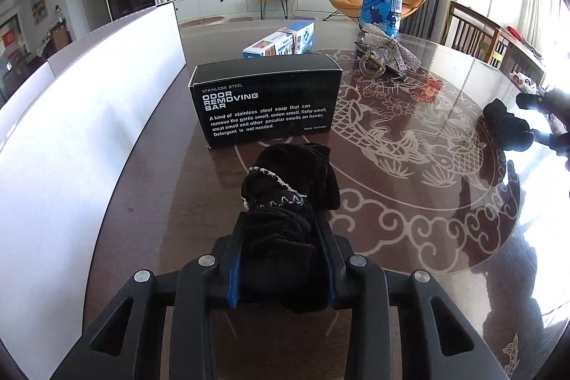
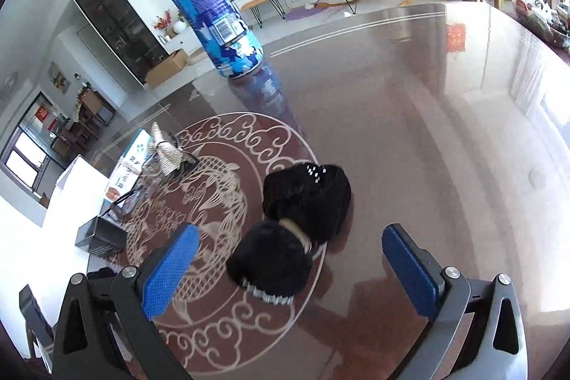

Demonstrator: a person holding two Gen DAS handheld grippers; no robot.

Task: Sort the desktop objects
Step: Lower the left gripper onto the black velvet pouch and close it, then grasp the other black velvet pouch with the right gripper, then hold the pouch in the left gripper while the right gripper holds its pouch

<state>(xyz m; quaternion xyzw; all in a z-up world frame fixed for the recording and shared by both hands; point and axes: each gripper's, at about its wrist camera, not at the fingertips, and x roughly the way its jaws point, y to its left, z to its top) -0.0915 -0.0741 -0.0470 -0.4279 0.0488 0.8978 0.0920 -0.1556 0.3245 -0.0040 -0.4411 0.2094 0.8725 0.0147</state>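
In the left wrist view my left gripper (image 1: 281, 223) is shut on a black velvet hair bow (image 1: 288, 187) with a silver bead trim, held just above the table. A black box (image 1: 265, 104) printed "Odor Removing Bar" stands right behind it. A second black velvet bow (image 2: 295, 230) lies flat on the table in the right wrist view. My right gripper (image 2: 290, 234) is open over it, one blue pad on each side, neither touching. That bow (image 1: 506, 127) and the right gripper (image 1: 538, 120) also show at the left view's right edge.
A tall white bin wall (image 1: 89, 102) runs along the left of the table. A blue and white carton (image 1: 281, 41), a silver glitter bow clip (image 1: 388, 50) and an upright blue patterned bottle (image 2: 210, 9) stand farther back. The glossy table (image 2: 445, 130) bears a dragon medallion. Wooden chairs line the right side.
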